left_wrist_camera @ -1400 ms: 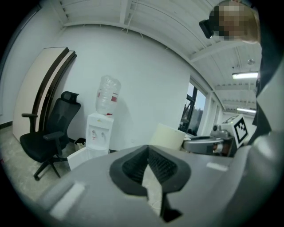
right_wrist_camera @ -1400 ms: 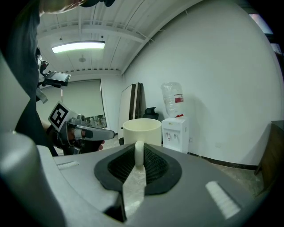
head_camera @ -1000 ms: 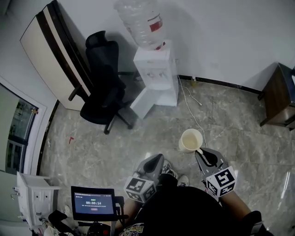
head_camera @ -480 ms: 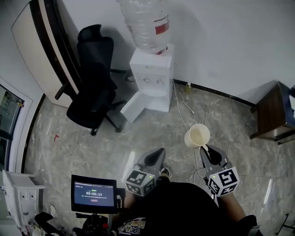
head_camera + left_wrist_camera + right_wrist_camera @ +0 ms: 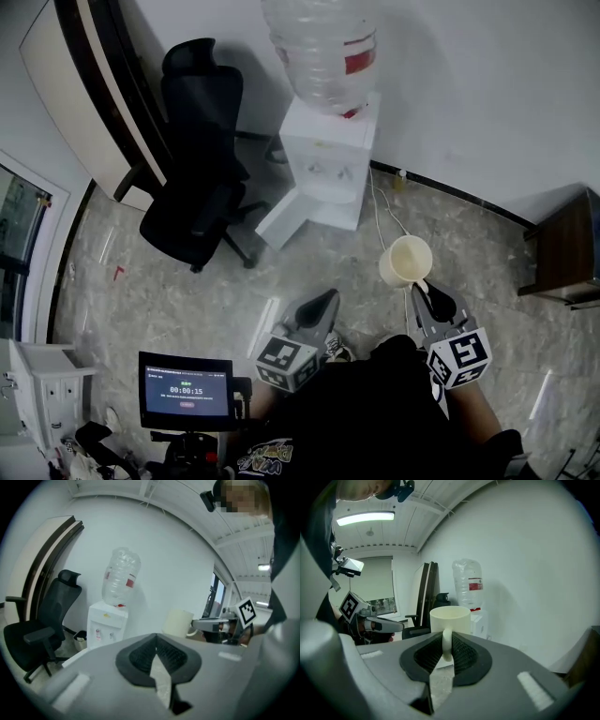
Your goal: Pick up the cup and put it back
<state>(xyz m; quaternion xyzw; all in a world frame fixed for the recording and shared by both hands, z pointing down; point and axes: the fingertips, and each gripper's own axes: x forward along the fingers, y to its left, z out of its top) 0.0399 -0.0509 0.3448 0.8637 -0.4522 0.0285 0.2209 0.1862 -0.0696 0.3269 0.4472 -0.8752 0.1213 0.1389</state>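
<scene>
I had the right gripper (image 5: pixel 425 285) clamped on the handle (image 5: pixel 446 644) of the cup (image 5: pixel 406 261), holding it upright in the air over the floor (image 5: pixel 187 300) near the dispenser (image 5: pixel 328 159), likely so it would set down level, while the left gripper (image 5: pixel 327 299) hung beside it, jaws together and empty.

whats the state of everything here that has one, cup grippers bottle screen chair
cup: upright, held off the floor by its handle, looks empty
right gripper: shut on the cup's handle
left gripper: shut, empty
water bottle: upside down on the dispenser
screen: lit
office chair: unoccupied
</scene>
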